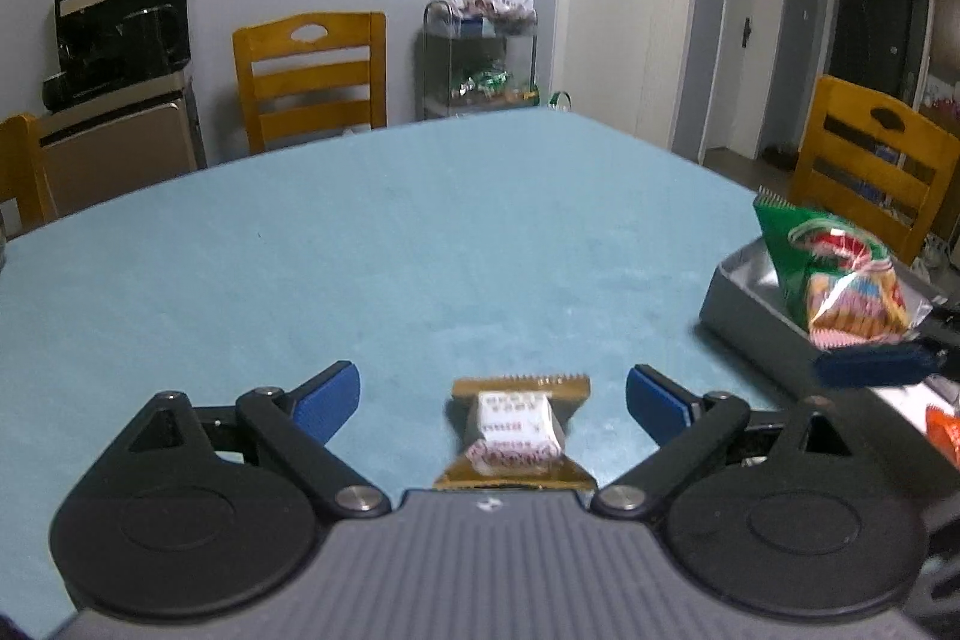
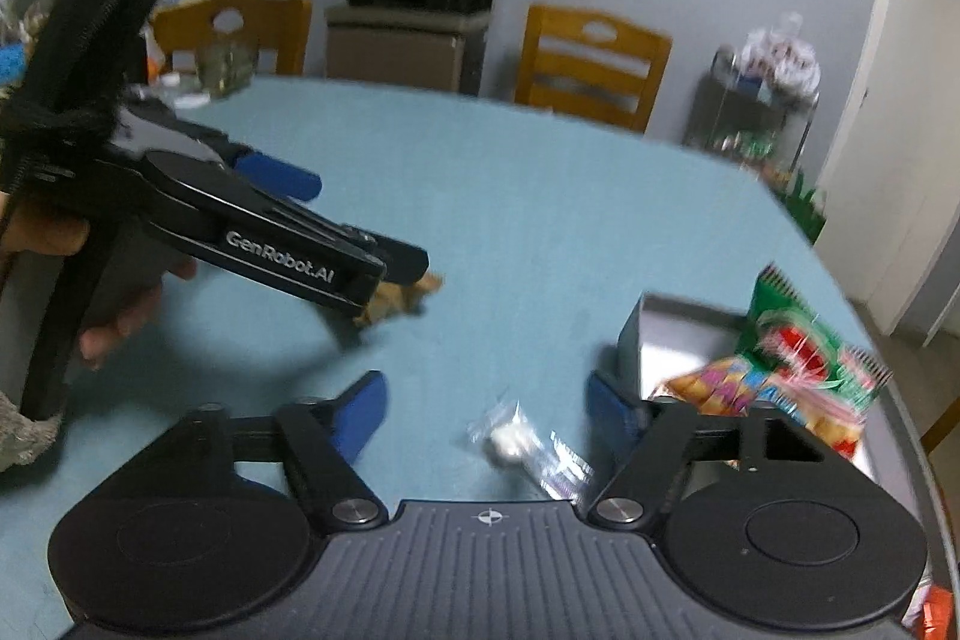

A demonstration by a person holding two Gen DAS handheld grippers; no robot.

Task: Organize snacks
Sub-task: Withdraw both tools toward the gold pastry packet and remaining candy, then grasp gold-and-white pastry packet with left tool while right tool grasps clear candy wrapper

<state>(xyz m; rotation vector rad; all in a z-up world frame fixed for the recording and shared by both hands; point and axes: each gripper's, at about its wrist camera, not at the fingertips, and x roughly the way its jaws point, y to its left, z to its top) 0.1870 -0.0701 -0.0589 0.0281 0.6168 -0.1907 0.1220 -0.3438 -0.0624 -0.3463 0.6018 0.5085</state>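
My left gripper (image 1: pixel 492 400) is open, its blue fingers on either side of a small brown-and-white wrapped snack (image 1: pixel 516 433) lying on the blue tablecloth. My right gripper (image 2: pixel 489 412) is open over a clear-wrapped white candy (image 2: pixel 516 439) on the cloth. A grey box (image 1: pixel 744 304) at the right holds a green snack bag (image 1: pixel 834 274); the box (image 2: pixel 636 334) and bag (image 2: pixel 804 358) also show in the right wrist view. There the left gripper (image 2: pixel 366 244) hovers over the brown snack (image 2: pixel 402 301).
The round table (image 1: pixel 360 244) has a blue cloth. Wooden chairs (image 1: pixel 312 76) stand around it. A black appliance on a cabinet (image 1: pixel 120 22) and a wire rack with bags (image 1: pixel 480 52) stand by the far wall. An orange packet (image 1: pixel 945 430) lies at the right edge.
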